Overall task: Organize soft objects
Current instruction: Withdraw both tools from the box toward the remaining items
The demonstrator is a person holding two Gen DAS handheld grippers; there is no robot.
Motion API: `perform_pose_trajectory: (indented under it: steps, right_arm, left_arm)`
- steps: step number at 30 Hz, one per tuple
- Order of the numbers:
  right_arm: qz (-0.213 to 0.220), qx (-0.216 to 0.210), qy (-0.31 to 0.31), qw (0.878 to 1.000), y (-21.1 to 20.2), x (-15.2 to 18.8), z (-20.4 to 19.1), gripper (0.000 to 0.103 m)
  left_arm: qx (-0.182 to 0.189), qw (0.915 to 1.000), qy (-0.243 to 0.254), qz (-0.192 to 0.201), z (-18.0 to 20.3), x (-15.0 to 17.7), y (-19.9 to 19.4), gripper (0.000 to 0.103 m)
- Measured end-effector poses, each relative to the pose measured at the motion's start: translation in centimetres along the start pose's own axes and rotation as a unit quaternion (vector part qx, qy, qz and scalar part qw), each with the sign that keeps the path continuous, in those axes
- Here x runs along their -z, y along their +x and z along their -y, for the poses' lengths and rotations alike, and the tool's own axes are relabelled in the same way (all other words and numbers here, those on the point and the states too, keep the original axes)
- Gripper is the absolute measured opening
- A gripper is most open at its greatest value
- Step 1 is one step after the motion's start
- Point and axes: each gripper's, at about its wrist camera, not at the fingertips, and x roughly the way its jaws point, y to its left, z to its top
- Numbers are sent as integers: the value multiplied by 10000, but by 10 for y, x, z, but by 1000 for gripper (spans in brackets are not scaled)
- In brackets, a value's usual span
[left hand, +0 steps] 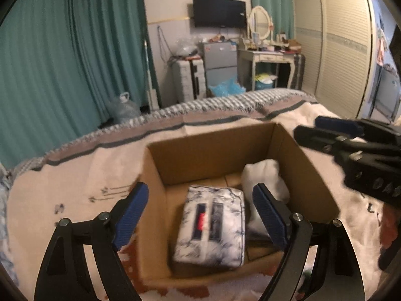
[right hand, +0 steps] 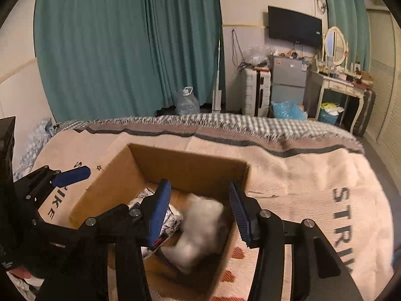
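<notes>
An open cardboard box [left hand: 213, 150] stands on the bed; it also shows in the right wrist view [right hand: 190, 165]. Inside lie a white and blue patterned soft pack [left hand: 210, 228] and a white fluffy soft item [left hand: 263, 178], the latter also in the right wrist view [right hand: 203, 228] beside the pack [right hand: 173, 215]. My left gripper [left hand: 200, 213] is open and empty, above the box's near side. My right gripper [right hand: 198, 210] is open and empty, above the white item. The right gripper also shows in the left wrist view [left hand: 333, 130], at the box's right.
The box stands on a cream blanket [right hand: 313, 193] with dark lettering that covers the bed. Beyond the bed are teal curtains [left hand: 75, 62], a water jug [right hand: 185, 101], a small fridge [left hand: 220, 62], a dressing table [left hand: 268, 55] and a wardrobe [left hand: 338, 45].
</notes>
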Motion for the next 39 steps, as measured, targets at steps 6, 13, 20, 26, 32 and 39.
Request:
perform_pose_trajectory:
  steps: [6,13,20,26,32,39]
  right_arm:
    - [441,237,-164,9986,-98,-30,-13,50]
    - [965,468,-350,9936,-229,-46,-41,71]
    - [1138,728,-548,9893,-310,-21,-67,94]
    - [765,721,-508,9932,-302,30,-69,94]
    - [-38,371,-317,9988,-224,91,-61,94]
    - [-977,97,143,9951,-117,153,-42,75]
  left_arm:
    - [-67,9986,-94,509,-4,-26,-87,86]
    - [-160,9929,-244,1152,-4,-43,-198,95]
    - [-578,9919,-19,1135,5,-17,-255,95]
    - [-361,9959,-135,821,9,36,-247,95]
    - [-122,9985,-361,401,17,91,-202,95]
    - [-32,9978,-627,-217,22,140,-129,94]
